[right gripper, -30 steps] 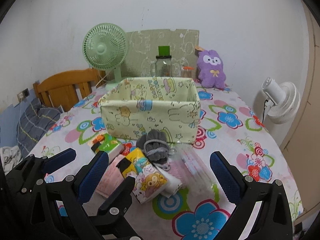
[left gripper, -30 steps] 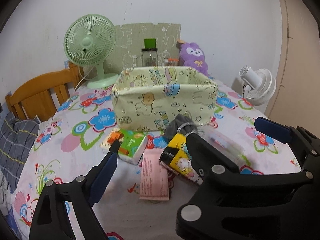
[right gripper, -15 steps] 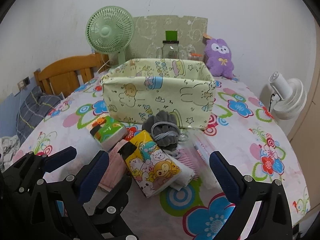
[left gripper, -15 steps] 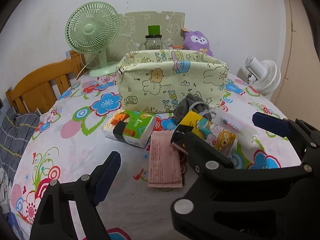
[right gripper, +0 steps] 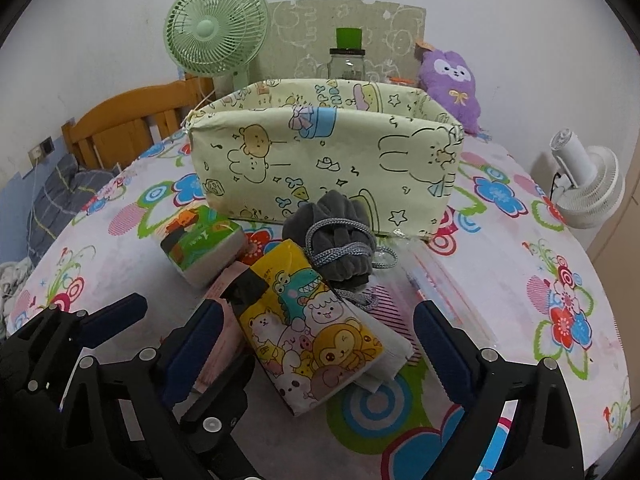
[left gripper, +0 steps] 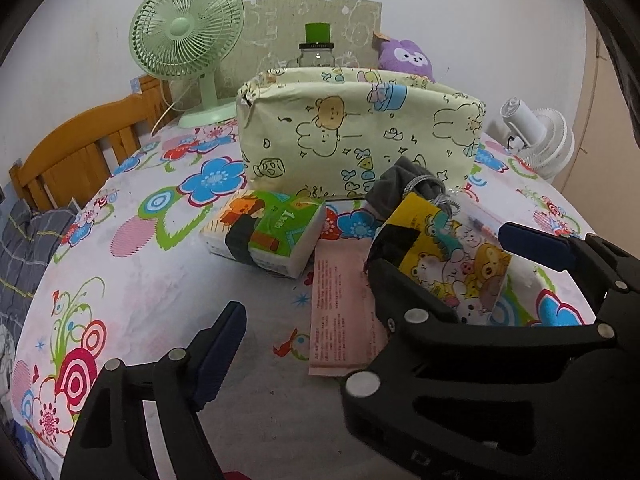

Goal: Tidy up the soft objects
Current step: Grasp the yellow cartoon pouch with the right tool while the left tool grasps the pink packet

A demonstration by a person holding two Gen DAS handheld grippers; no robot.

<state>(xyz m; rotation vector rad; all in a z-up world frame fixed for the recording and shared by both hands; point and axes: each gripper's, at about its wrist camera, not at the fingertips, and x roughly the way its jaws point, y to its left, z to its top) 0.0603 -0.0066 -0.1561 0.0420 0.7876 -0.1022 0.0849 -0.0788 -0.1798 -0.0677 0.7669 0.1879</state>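
The right hand-held gripper (right gripper: 316, 344) had come down toward the table (right gripper: 520, 280) – its jaws, wide but closing a little, stood on either side of the yellow tissue pack (right gripper: 312, 332) without pressing it. The left hand-held gripper (left gripper: 368, 280) had also sunk; its jaws were narrowing, released, over the pink packet (left gripper: 344, 304). A first pick-up seemed near. Beyond lay the green pack (left gripper: 264, 232) and grey pouch (right gripper: 336, 232) – all outside the fabric bin (right gripper: 320, 160), whose inside looked empty.
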